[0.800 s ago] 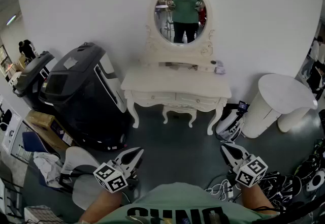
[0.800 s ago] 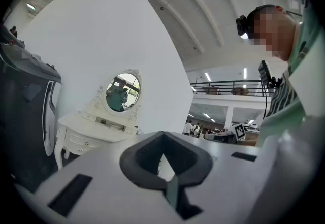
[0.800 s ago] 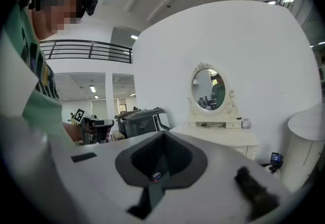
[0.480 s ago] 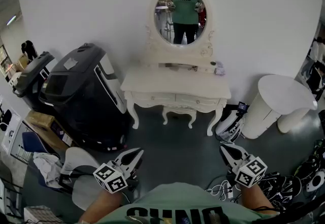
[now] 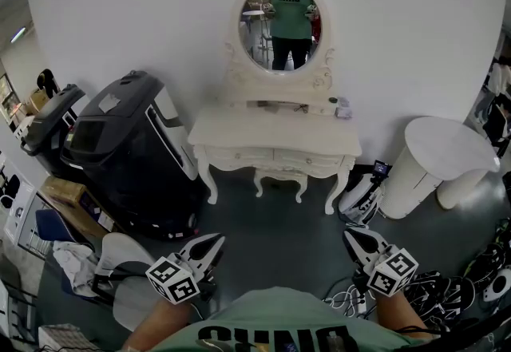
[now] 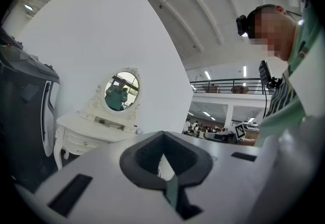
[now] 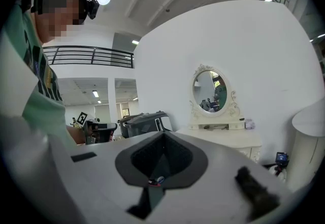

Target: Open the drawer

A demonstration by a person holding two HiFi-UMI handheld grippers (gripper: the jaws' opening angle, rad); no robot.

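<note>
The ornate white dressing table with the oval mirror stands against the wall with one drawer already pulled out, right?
Not quite: the head view shows both drawers of the ornate white dressing table shut flush. The rest is right.

The head camera looks forward and steeply down, with the white table (image 5: 275, 135) and its mirror (image 5: 281, 23) well ahead against the wall (image 5: 144, 7), while the cameras on the left hand-held gripper (image 5: 214, 242) and right hand-held gripper (image 5: 351, 235) face level toward that same distant table, apparently from either side.
</note>
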